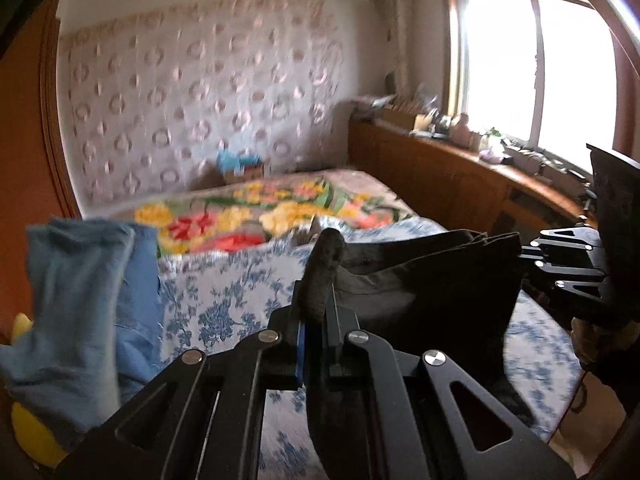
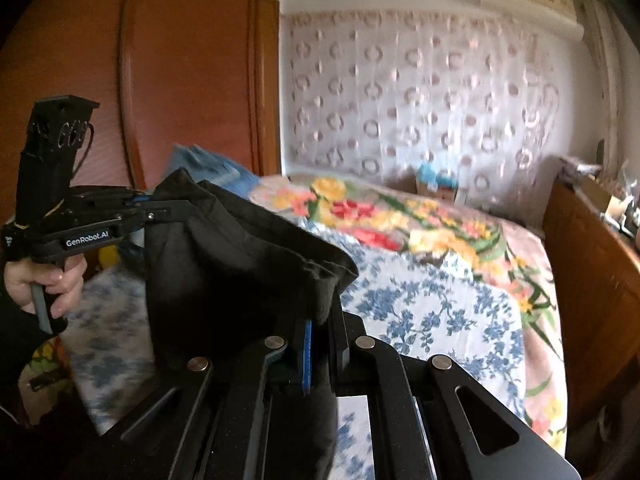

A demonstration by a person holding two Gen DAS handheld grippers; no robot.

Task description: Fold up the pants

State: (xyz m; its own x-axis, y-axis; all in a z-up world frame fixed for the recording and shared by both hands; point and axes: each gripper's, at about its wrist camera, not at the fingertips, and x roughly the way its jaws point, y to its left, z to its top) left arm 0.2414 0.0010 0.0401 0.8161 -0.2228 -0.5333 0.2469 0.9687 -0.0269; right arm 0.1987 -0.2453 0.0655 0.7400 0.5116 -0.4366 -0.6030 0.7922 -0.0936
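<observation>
Between the fingers of the left gripper (image 1: 316, 304), in the left wrist view, a bunched dark edge of the pants (image 1: 424, 276) is pinched; the jaws stand nearly closed on the cloth, which rises as a rounded tuft above the fingertips. From there the black fabric spans rightward, its long axis running roughly level across the view, to the right gripper (image 1: 524, 254), which meets its far edge; whether those jaws are clamped cannot be told from this view. The pants hang clear above the blue floral sheet (image 1: 224, 296) on the bed. A blue garment (image 1: 76, 312) fills the near left, a yellow object (image 1: 32, 436) shows below it, and a flowered blanket (image 1: 256, 216) lies further back. A wooden counter (image 1: 460, 176) under the window (image 1: 536, 68) carries small clutter. Across the right wrist view, the right gripper (image 2: 320, 332) has its jaws drawn almost together on a fold of the pants (image 2: 224, 264), the cloth passing down between the fingers. The fabric stretches up and leftward to the left gripper (image 2: 160, 212), held by a hand (image 2: 52, 284). Behind stand a wooden wardrobe (image 2: 160, 60) and a patterned curtain (image 2: 420, 100).
</observation>
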